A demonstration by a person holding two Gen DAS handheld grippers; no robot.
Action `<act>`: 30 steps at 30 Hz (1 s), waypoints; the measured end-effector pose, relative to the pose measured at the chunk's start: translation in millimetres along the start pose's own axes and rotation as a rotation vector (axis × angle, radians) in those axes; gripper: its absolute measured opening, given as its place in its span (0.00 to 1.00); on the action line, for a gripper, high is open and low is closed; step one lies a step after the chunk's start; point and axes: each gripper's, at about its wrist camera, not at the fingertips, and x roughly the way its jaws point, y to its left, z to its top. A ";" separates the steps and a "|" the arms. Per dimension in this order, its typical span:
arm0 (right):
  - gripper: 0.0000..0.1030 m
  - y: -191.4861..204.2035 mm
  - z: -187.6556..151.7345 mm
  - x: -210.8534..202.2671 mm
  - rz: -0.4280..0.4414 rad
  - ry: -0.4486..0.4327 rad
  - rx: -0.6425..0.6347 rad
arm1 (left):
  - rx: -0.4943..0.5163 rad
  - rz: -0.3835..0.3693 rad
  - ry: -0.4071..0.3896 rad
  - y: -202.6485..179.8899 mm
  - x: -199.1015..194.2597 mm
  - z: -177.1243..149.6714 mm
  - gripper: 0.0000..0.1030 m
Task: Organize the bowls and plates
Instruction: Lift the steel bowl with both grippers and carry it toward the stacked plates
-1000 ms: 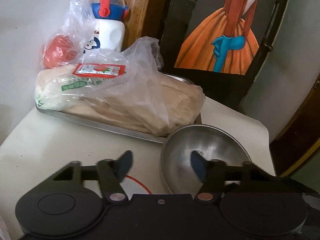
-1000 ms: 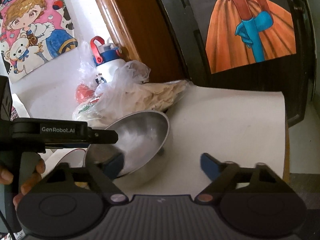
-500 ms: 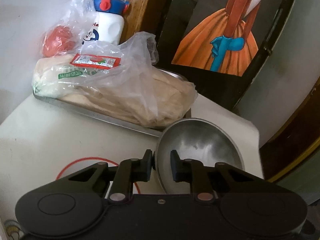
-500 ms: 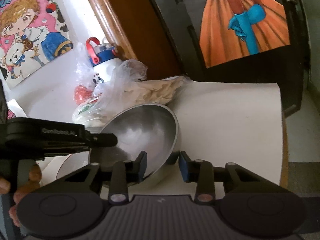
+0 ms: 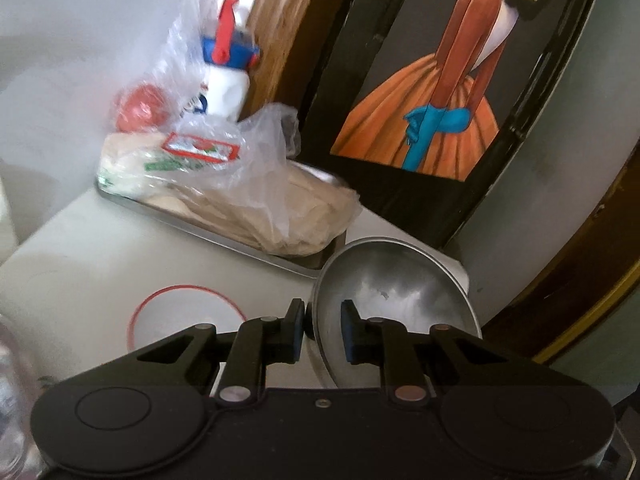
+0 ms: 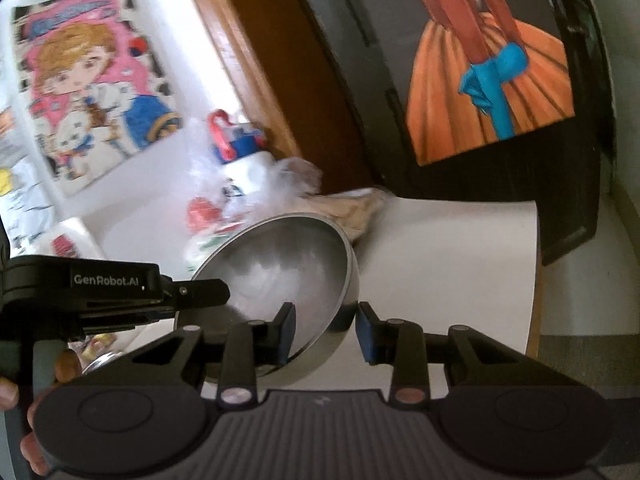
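Left wrist view: a red-rimmed white plate (image 5: 186,314) lies left on the white table (image 5: 92,240). Right of it, the left gripper (image 5: 322,326) and right gripper (image 6: 326,330) pinch opposite rims of the round steel bowl (image 5: 400,296), sharing its tilted, raised weight.

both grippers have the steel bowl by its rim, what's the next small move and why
Probably keep lifting it level, then carry it over the red-rimmed plate. The left gripper and right gripper each pinch the rim of the steel bowl, which looks tilted and clear of the table.
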 end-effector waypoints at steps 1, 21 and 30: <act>0.37 6.5 -2.3 -6.9 0.004 -0.001 -0.012 | 0.004 0.000 -0.012 -0.2 -10.2 -3.4 0.20; 0.38 106.0 -99.7 -66.5 0.169 0.207 -0.096 | -0.057 0.144 -0.083 58.8 -163.8 -118.5 0.23; 0.40 116.1 -114.4 -63.2 0.186 0.298 -0.148 | -0.127 0.161 -0.029 88.6 -170.2 -146.0 0.23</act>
